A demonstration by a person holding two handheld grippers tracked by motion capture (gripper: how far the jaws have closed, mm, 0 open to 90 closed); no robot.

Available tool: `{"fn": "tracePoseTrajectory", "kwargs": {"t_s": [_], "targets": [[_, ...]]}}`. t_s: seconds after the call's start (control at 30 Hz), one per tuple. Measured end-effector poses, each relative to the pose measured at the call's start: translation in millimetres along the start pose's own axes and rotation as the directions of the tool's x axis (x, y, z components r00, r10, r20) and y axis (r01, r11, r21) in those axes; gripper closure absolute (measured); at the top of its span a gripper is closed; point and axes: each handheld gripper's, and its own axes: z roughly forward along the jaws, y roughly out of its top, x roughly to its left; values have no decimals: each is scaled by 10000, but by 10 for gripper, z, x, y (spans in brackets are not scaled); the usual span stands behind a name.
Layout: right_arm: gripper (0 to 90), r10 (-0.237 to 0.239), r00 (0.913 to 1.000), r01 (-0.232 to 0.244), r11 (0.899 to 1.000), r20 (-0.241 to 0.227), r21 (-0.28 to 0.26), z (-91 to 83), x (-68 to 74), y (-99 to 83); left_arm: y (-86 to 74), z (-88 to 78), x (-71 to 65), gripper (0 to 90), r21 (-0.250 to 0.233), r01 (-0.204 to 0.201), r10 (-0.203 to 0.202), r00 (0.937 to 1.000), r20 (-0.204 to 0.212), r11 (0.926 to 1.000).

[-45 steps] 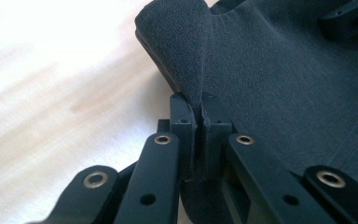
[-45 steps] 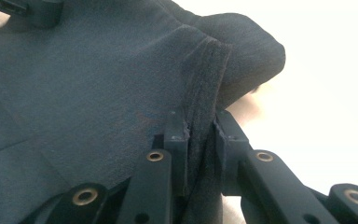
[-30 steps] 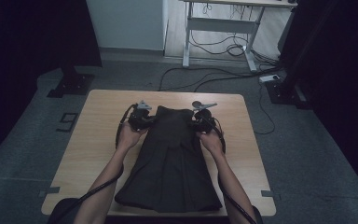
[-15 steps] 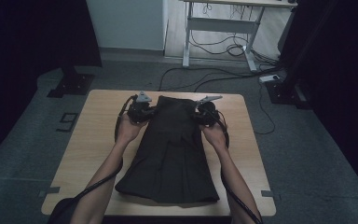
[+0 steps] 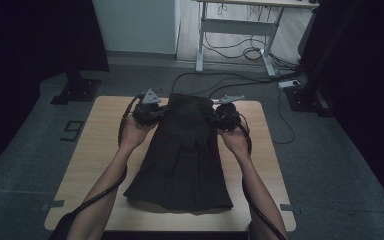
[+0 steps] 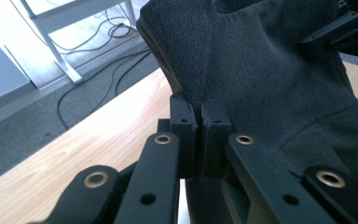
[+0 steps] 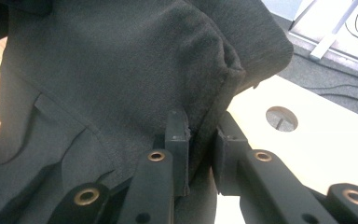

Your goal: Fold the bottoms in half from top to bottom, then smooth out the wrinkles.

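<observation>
Dark pleated skirt [image 5: 182, 155] laid lengthwise on the wooden worktop [image 5: 97, 150]: its long axis runs from the near edge, where the wide hem lies flat, to the far edge, where the narrow waistband reaches and slightly overhangs. You hold the two waistband corners, one in each gripper. Your left gripper [image 5: 149, 111] is clamped on the waistband's left corner; in the left gripper view the jaws stand pressed together with a fold of the grey cloth [image 6: 261, 70] pinched between them and rising above them. Your right gripper [image 5: 226, 116] grips the right corner; in the right gripper view the cloth edge [image 7: 121, 79] passes down between the jaws, which stand narrow upon it, beside a round cable hole [image 7: 281, 118] in the worktop. Both grippers sit level with each other near the far edge, one on each side of the skirt's axis, so neither hand is nearer the garment. Judged from this lie, any coming move, whether folding the waistband toward the hem or dragging the skirt, runs along that axis toward you, and the two hands should travel together to keep the waistband square.
</observation>
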Motion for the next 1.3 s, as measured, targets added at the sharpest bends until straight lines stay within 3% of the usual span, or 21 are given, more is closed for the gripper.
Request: {"fn": "tracePoseTrajectory", "kwargs": {"t_s": [0.27, 0.5, 0.87, 1.07, 1.13, 1.3], "targets": [[784, -246, 9996, 243, 9993, -105, -298, -231, 106, 53, 72, -244, -103, 854, -368, -345, 349, 9993, 114, 9987], [787, -482, 9986, 470, 9978, -234, -475, -423, 254, -30, -11, -443, -273, 854, -526, -792, 804, 9965, 208, 9955], [788, -787, 9909, 723, 9955, -1096, -616, -585, 581, -398, -458, -658, -468, 854, -593, -548, 589, 9959, 693, 9967], [789, -711, 9830, 646, 9969, -1691, -440, -613, 748, -636, -735, -752, -591, 853, -344, -361, 398, 9929, 1122, 9988], [789, -556, 9764, 506, 9983, -2089, -291, -613, 838, -788, -830, -776, -633, 854, -252, -263, 293, 9913, 1286, 9993], [789, -352, 9692, 340, 9994, -2438, -93, -579, 916, -970, -1058, -804, -728, 853, 58, -43, 32, 9859, 1676, 10000]]}}
